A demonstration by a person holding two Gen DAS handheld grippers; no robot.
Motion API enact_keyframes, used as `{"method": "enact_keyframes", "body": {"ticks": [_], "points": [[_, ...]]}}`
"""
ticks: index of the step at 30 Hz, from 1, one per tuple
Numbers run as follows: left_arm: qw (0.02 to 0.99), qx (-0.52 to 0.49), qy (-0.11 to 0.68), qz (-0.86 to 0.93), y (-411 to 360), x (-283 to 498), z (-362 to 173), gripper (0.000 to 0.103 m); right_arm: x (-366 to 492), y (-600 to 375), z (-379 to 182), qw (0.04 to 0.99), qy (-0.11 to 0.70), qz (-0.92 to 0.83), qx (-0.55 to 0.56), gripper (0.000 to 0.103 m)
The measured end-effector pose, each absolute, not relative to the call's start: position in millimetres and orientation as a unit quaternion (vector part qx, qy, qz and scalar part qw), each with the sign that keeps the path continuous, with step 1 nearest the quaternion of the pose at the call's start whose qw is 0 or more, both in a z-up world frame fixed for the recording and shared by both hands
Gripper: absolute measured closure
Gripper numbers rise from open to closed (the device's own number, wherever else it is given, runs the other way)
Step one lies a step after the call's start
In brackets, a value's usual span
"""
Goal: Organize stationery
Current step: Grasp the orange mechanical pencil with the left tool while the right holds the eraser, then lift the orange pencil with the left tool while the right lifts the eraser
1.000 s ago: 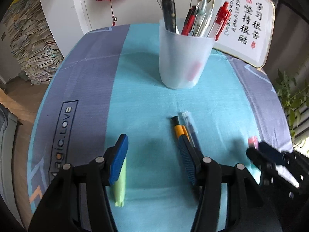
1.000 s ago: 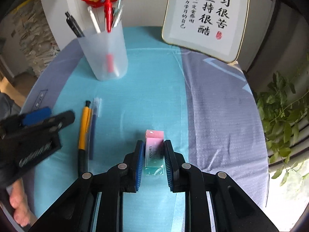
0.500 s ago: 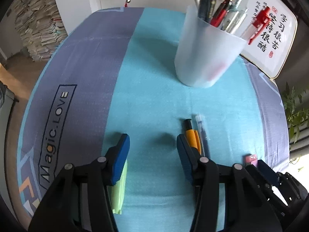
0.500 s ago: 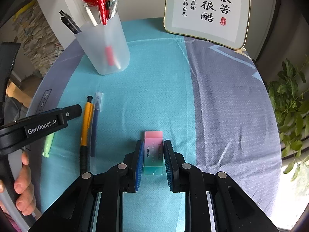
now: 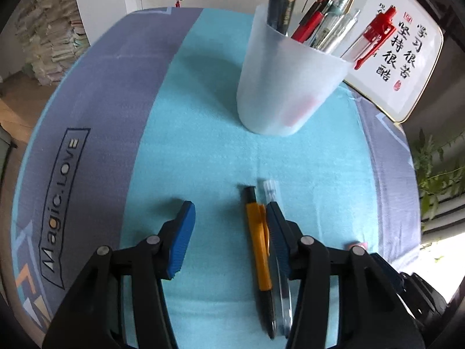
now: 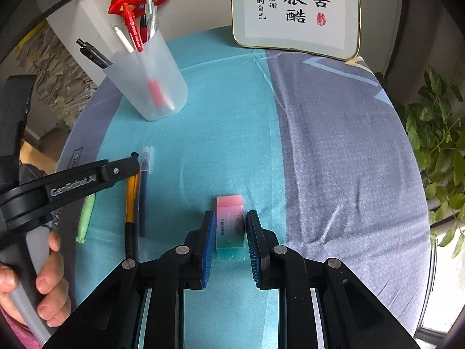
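R gripper (image 6: 229, 240) straddles eraser (image 6: 229, 226), pads close on both sides; can't tell if clenched, prob. lining up a pick. L gripper (image 5: 229, 226) released, jaws apart over orange pen (image 5: 258, 250), blue pen (image 6: 143, 192) alongside. Green highlighter (image 6: 85, 218) loose. Beyond: pen cup (image 6: 151, 87), likely destination; approach unobstructed. Calligraphy frame (image 6: 296, 11) behind.

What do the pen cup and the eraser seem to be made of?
Pen cup: looks like frosted translucent plastic, matte; the pens inside show through blurred. Eraser: probably soft rubber or vinyl in a printed sleeve fading pink to green, with bare pink ends showing beyond the sleeve.
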State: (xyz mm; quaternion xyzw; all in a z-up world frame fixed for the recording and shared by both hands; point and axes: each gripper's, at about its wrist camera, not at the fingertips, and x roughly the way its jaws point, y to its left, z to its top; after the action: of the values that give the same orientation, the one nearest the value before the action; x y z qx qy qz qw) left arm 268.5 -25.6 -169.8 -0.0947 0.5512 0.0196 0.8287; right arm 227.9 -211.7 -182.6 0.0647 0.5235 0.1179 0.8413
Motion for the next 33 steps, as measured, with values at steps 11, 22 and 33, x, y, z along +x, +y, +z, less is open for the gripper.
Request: {"method": "enact_keyframes", "body": {"ticks": [11,22,33], "points": [[0.835,-0.062,0.547,-0.009,-32,261,-171,0.091,231,-213,-185,0.838,0.527,0.122,0.073,0.081],[0.839,-0.056,0.541,-0.022,-27,246,-159,0.091,246,-208,-185,0.829,0.544,0.118,0.060,0.077],[0.866,-0.051,0.495,-0.046,-20,220,-118,0.092,233,-199,-156,0.858,0.494,0.132,0.051,0.081]]}}
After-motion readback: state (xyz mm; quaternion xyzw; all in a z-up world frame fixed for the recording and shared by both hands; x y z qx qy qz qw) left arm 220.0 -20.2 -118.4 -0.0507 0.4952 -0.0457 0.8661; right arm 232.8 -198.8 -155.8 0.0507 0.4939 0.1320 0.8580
